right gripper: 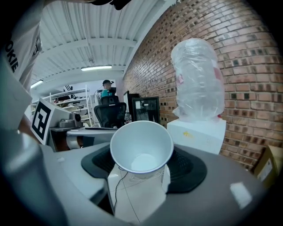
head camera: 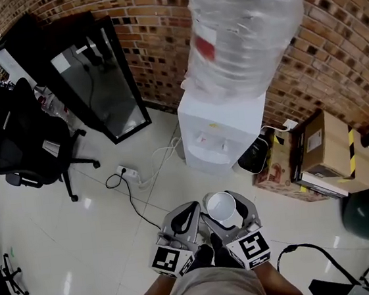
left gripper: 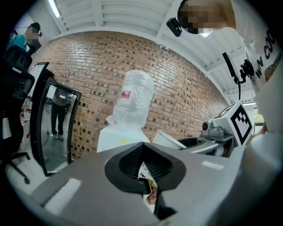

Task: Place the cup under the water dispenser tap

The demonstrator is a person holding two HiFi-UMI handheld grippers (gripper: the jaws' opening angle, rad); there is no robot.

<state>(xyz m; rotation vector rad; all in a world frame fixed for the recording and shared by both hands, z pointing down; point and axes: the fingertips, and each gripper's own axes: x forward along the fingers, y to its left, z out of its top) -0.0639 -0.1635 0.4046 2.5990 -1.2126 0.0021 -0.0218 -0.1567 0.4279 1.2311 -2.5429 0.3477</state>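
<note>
A white paper cup (head camera: 221, 205) sits upright between the jaws of my right gripper (head camera: 226, 213), which is shut on it. In the right gripper view the cup (right gripper: 141, 148) is empty, its mouth tilted toward the camera. The white water dispenser (head camera: 219, 129) stands ahead on the floor against the brick wall and carries a big clear bottle (head camera: 244, 31). Its taps (head camera: 211, 140) sit in a recess on the front, well beyond the cup. My left gripper (head camera: 185, 221) is close beside the right one, jaws shut and empty (left gripper: 142, 145). The dispenser (right gripper: 199, 132) is ahead and to the right.
A black office chair (head camera: 24, 138) and a black framed glass panel (head camera: 94, 81) stand to the left. A power strip with cable (head camera: 126, 173) lies on the tiles left of the dispenser. Cardboard boxes (head camera: 316, 145) sit to its right. A person (right gripper: 106, 88) is far back.
</note>
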